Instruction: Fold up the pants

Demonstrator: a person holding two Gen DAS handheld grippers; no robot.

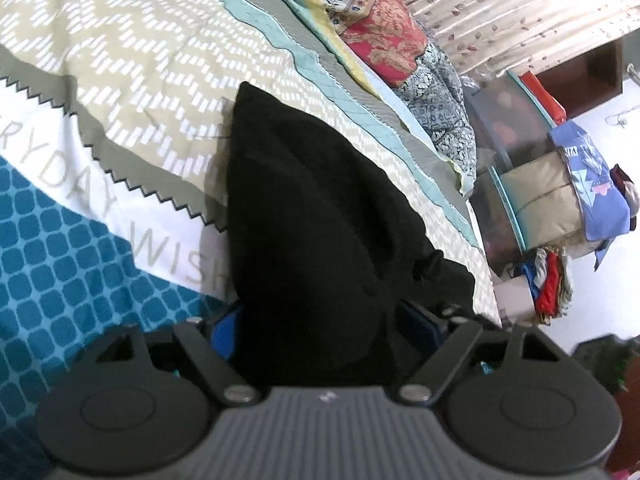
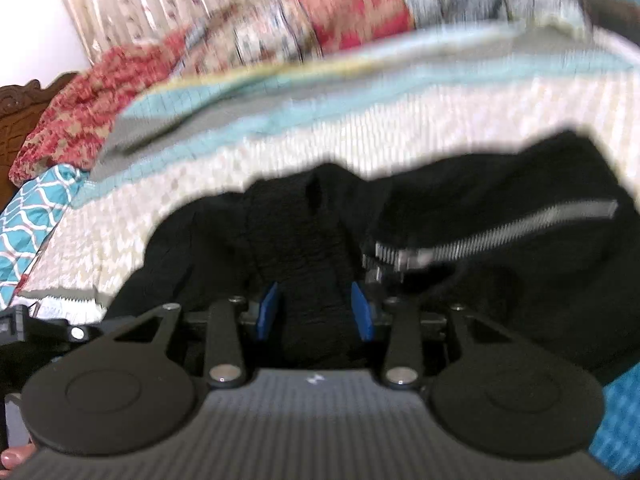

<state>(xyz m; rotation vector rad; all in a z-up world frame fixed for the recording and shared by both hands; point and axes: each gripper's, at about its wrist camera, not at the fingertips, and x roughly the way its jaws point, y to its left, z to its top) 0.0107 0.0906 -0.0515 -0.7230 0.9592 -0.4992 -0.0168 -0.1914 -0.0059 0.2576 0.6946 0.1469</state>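
The black pants (image 1: 304, 216) are being laid lengthwise on the bedspread (image 1: 132, 64), narrowing away. Left gripper (image 1: 316, 320) is spread around them; right gripper (image 2: 316, 308) is apparently pinching cloth beside the zipper (image 2: 492, 236). Folded quilts (image 1: 384, 40) are bordering the far edge.

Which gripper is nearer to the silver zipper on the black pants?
Right. The right gripper, closed on a fold of the black pants, sits just beside the zipper. The left gripper shows no zipper.

Black claw (image 2: 316, 312), blue pads (image 2: 267, 312), ribbed grey body
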